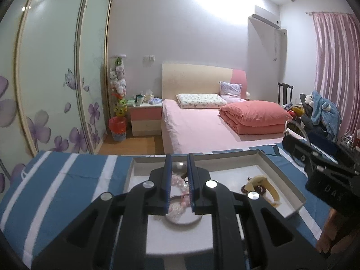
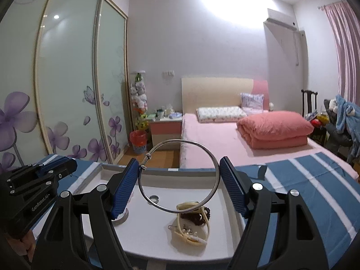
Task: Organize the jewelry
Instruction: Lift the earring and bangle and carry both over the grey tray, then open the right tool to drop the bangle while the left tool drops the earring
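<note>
A thin silver bangle [image 2: 177,175] stands upright between the blue pads of my right gripper [image 2: 178,164], which is shut on it across its width, above a white tray [image 2: 157,173]. From the left wrist view, the right gripper [image 1: 290,139] and bangle [image 1: 302,132] hover at the tray's [image 1: 281,168] right corner. My left gripper [image 1: 179,157] is shut over the tray's left half, with nothing plainly pinched. Below it sits a round dish [image 1: 183,216] with pink beads [image 1: 177,181]. A cream clasp with dark beads [image 2: 194,216] and small earrings [image 2: 187,228] lie in the tray.
The tray rests on a blue-and-white striped cloth [image 1: 67,180]. Beyond are a pink bed [image 1: 202,126] with a folded quilt [image 1: 254,117], a flowered wardrobe [image 1: 56,78], a nightstand [image 1: 146,117], a red bin [image 1: 117,126] and a chair piled with clothes [image 1: 321,112]. A hand [image 1: 335,240] grips the right tool.
</note>
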Tool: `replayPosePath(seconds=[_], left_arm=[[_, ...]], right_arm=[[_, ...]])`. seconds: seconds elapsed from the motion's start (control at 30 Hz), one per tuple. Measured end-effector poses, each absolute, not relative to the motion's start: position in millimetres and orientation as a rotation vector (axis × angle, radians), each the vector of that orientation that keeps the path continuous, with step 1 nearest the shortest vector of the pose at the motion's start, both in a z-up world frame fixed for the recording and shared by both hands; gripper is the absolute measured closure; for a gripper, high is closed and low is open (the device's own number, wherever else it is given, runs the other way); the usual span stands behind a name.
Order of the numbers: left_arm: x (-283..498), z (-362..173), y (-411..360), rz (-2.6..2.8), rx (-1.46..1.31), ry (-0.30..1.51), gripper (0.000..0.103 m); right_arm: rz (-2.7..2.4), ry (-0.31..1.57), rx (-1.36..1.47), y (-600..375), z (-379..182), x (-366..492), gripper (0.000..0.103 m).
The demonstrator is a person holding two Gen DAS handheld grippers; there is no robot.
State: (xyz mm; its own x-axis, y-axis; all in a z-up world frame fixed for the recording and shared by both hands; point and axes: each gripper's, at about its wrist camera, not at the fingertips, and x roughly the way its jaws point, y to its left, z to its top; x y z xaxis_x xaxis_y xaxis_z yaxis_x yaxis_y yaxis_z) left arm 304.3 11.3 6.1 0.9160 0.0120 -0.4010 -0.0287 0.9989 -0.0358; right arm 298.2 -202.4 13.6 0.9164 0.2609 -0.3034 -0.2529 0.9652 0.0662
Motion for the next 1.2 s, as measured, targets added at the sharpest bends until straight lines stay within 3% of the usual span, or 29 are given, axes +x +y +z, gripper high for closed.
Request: replayPosePath(seconds=[0.43, 0.53, 0.8, 0.9, 1.0, 1.2], left_arm=[[349.5, -33.5, 12.6, 0.004, -0.07, 0.527, 0.089], [351.3, -35.0, 12.7, 0.005, -0.071, 0.53, 0.089], [358.7, -42.1, 15.0, 0.008, -0.082, 0.552, 0.089], [362.0, -44.8, 13.5, 0.003, -0.087, 0.568, 0.084], [364.6, -45.6, 14.0, 0.006, -0.096, 0.574, 0.066], [365.5, -46.5, 14.4, 0.007, -0.103, 0.585, 0.064]], right_arm=[[0.263, 0.508, 0.038, -195.6, -24.4, 335.4, 0.029], [0.264, 0.505, 0.04, -193.1, -24.3, 335.1, 0.022], [0.264, 0.488, 0.037, -193.5, -19.0, 331.7, 0.022], [0.259, 0.486, 0.034, -196.0, -18.1, 333.2, 0.022], [0.252, 0.487, 0.035, -197.9, -18.2, 335.1, 0.022], [0.247, 0.485, 0.038, -200.4, -18.5, 335.9, 0.022]])
